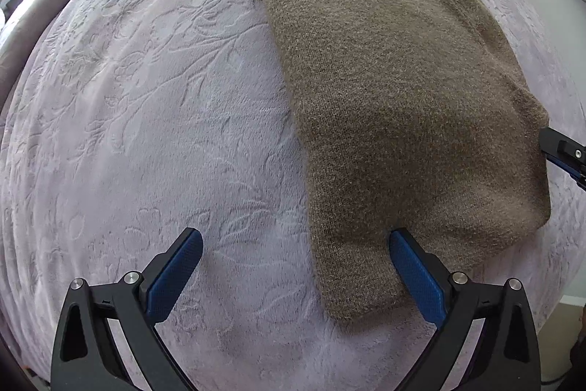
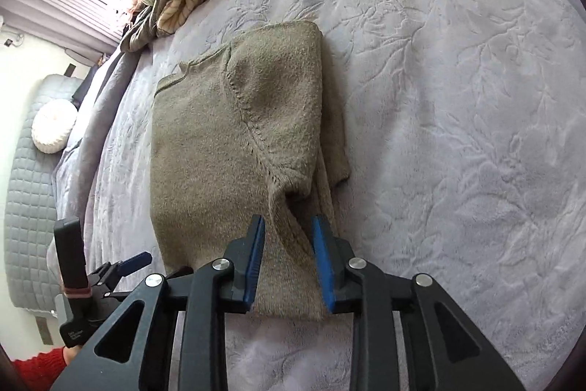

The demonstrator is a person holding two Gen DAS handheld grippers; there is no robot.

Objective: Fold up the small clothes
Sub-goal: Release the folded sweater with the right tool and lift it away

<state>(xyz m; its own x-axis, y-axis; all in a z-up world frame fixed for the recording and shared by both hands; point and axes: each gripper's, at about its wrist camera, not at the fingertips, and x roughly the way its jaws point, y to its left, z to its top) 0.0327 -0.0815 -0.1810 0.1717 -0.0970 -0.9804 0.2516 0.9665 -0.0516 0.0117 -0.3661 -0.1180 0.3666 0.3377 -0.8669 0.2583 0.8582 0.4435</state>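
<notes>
Black claws (image 1: pixel 295 244), blue pads (image 2: pixel 255 257), red sleeve (image 2: pixel 38 367)

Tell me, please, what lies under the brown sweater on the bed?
The sweater lies folded on the lilac blanket, which shows on every side. A sleeve peeks out below the top layer; anything else beneath is covered.

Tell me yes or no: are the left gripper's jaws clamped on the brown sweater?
No. The left gripper stands wide open over the sweater, whose near edge lies loose between its jaws on the blanket.

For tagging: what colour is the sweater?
Brownish olive sweater, plain knit; shows best in the left wrist view.
</notes>
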